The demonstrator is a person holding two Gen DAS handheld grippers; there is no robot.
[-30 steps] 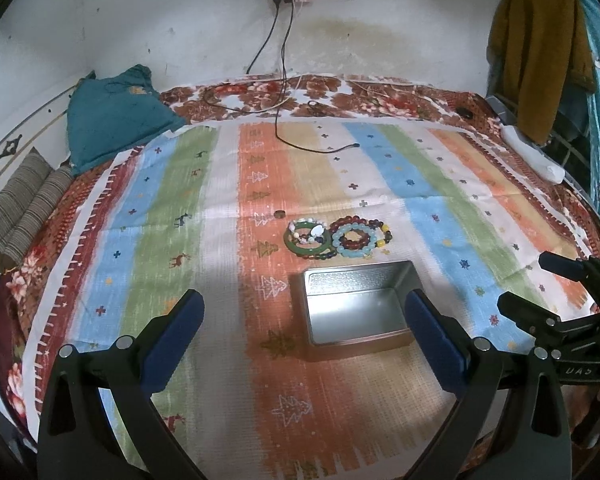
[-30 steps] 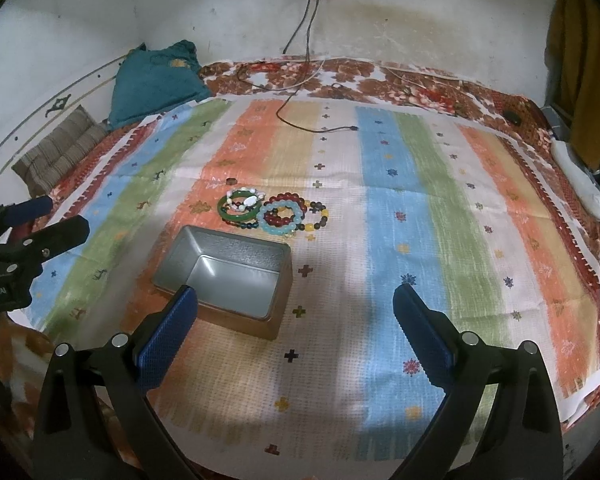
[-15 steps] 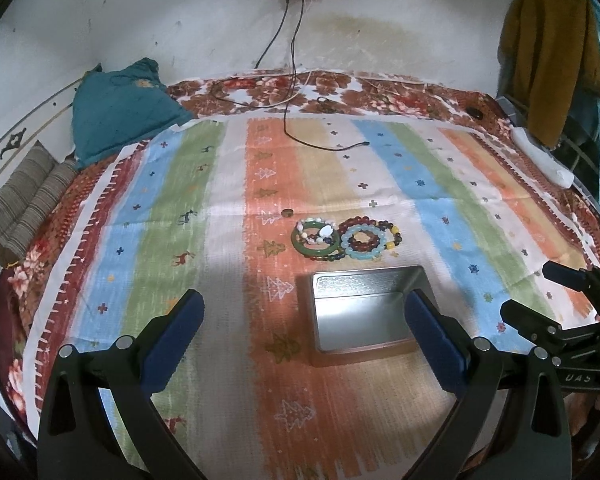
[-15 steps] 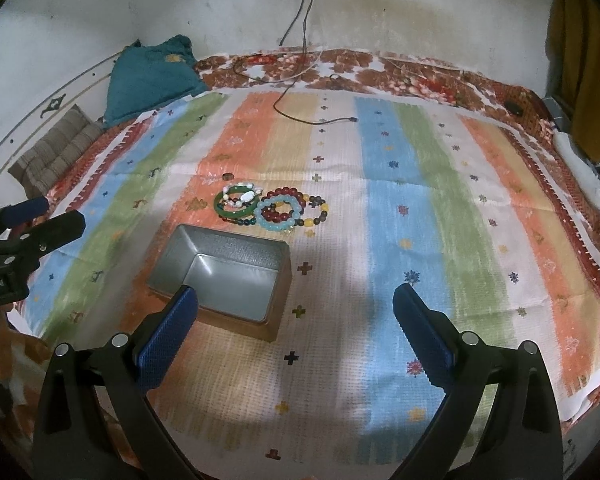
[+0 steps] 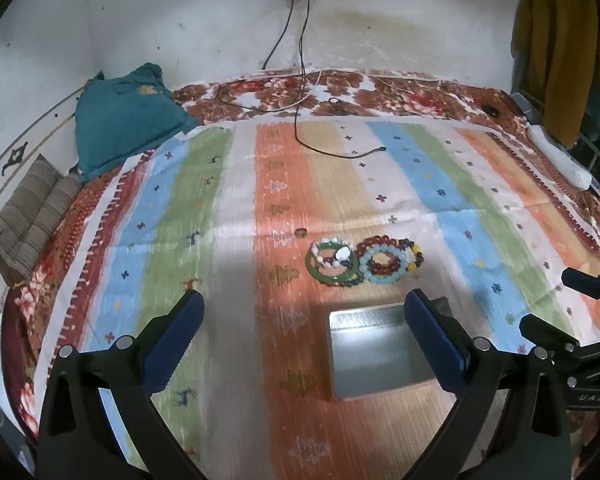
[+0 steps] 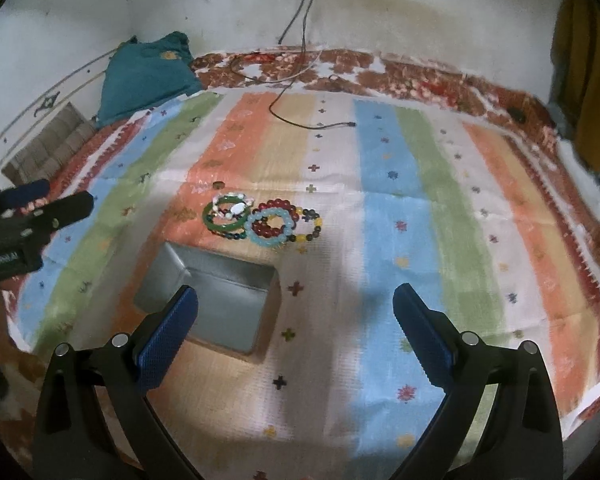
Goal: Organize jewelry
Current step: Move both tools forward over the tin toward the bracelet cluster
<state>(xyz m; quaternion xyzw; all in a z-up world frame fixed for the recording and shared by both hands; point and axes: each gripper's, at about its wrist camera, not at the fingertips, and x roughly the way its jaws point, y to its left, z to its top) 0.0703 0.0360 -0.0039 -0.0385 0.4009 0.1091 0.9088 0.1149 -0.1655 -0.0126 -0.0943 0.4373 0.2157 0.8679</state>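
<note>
While the metal tin [image 5: 374, 354] is empty, all bracelets [image 5: 364, 261] lie on the mat [image 5: 452, 196]; both the left gripper [image 5: 306, 334] and right gripper [image 6: 296, 322] are wide open, holding nothing.

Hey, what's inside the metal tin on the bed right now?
Nothing shows inside the metal tin: only bare floor and walls. The bracelets lie on the striped cloth beyond it. In both views a gripper finger covers one near corner.

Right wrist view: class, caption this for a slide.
Open right tongs hover above empty metal tin; beaded bracelets wait beyond.
</note>
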